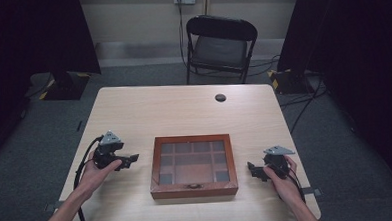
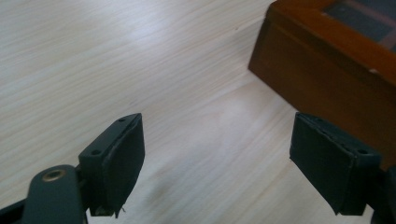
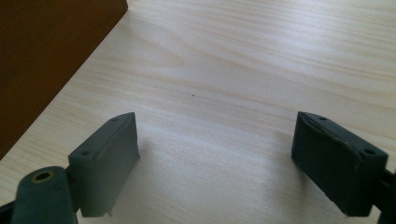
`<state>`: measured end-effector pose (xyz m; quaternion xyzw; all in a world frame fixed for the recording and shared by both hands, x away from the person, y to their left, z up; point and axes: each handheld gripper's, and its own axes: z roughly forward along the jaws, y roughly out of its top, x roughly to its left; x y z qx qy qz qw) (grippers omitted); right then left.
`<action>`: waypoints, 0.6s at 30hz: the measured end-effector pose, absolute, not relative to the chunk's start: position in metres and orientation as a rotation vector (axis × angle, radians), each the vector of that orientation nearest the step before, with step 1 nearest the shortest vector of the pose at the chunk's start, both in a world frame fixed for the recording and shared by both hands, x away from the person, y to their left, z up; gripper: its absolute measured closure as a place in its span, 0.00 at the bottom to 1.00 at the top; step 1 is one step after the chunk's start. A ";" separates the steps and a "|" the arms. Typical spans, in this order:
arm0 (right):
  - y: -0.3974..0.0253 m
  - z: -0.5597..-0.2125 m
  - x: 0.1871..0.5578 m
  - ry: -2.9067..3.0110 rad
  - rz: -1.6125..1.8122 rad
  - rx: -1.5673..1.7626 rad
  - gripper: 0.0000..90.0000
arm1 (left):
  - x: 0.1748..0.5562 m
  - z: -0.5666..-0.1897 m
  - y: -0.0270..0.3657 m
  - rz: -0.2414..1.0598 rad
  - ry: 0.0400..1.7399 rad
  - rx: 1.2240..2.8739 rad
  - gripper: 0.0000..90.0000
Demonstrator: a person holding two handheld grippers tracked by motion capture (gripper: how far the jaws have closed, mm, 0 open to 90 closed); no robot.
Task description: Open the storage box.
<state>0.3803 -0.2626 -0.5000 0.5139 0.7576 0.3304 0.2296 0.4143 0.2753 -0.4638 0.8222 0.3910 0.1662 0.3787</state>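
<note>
Counter point(image 1: 184, 108): pale wood, rectangular; small dark round spot point(image 1: 220, 97) near its far edge.

Folding chair point(image 1: 220, 47): black, on the floor beyond the counter's far edge.

Wooden box point(image 1: 193, 165): brown, glass-panelled lid shut, gridded compartments beneath; lies flat at the near centre, long axis left to right, small clasp facing the person.

Left gripper point(image 1: 132, 158): just left of the box, fingers point(image 2: 116, 163) spread, holding nothing; its view shows a box corner.

Right gripper point(image 1: 251, 169): right of the box, fingers point(image 3: 107, 161) spread, holding nothing; its view shows the box's side wall.
</note>
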 end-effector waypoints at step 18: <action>-0.263 -0.500 0.381 2.087 0.910 1.411 0.15 | 0.401 -0.436 0.253 0.361 0.922 2.078 0.31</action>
